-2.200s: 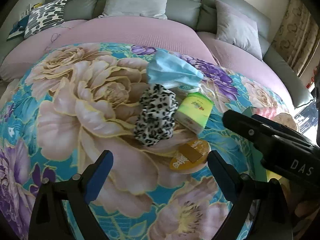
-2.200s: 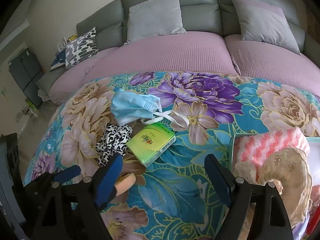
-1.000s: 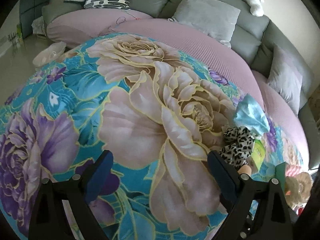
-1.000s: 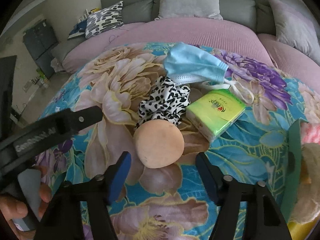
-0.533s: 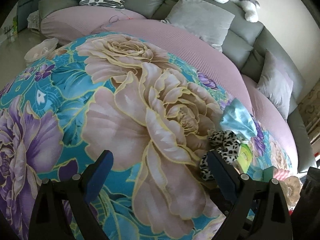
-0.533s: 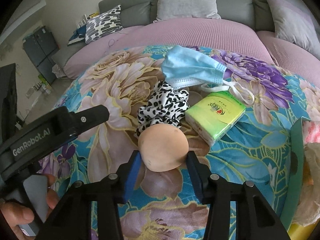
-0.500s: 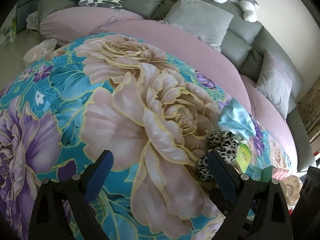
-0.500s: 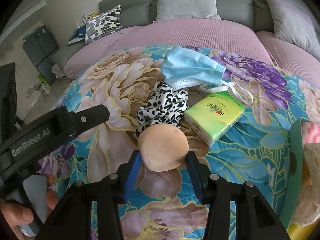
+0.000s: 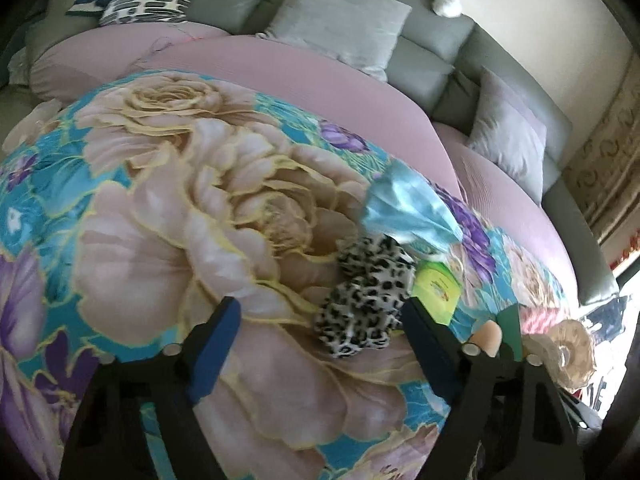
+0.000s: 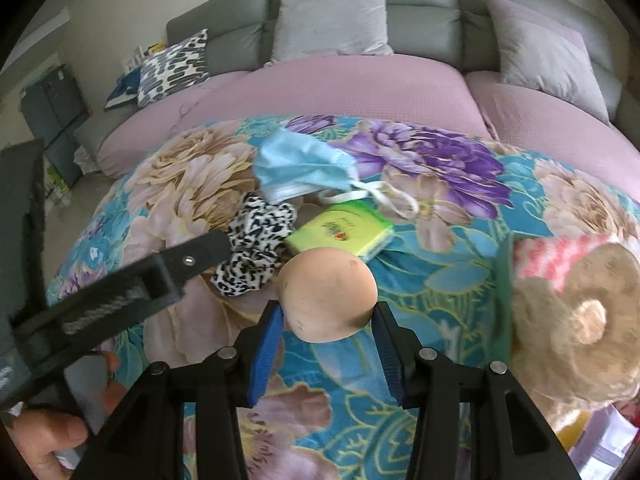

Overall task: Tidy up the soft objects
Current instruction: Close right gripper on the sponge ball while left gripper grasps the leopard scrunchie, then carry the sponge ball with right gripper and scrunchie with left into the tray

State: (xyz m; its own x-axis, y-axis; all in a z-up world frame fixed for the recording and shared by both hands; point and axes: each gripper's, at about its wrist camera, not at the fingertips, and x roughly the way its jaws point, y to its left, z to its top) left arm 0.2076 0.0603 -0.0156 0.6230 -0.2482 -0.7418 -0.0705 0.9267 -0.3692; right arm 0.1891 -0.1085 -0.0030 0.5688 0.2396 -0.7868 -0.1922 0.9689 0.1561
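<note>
My right gripper [image 10: 328,314] is shut on a round peach puff [image 10: 328,294], held a little above the floral cloth; the same puff [image 9: 490,336] peeks past my left gripper's right finger. A leopard-print scrunchie [image 9: 366,298] lies on the cloth just ahead of my left gripper [image 9: 320,320], close to its right fingertip. The left jaws are closing, and their pads touch nothing. One black finger of the left gripper [image 10: 188,260] reaches over the scrunchie [image 10: 256,240]. Behind it lie a blue face mask [image 10: 300,164] and a green tissue pack [image 10: 340,232].
A green-rimmed tray [image 10: 502,264] at the right holds a pink knitted piece [image 10: 560,252] and a beige lacy item [image 10: 576,320]. The floral cloth [image 9: 200,200] covers a mauve sofa seat with grey cushions [image 10: 332,28] behind. A hand [image 10: 48,440] grips the left tool's handle.
The right jaws closed on the peach puff and raised it off the cloth. The left gripper swung towards the scrunchie and its jaws narrowed.
</note>
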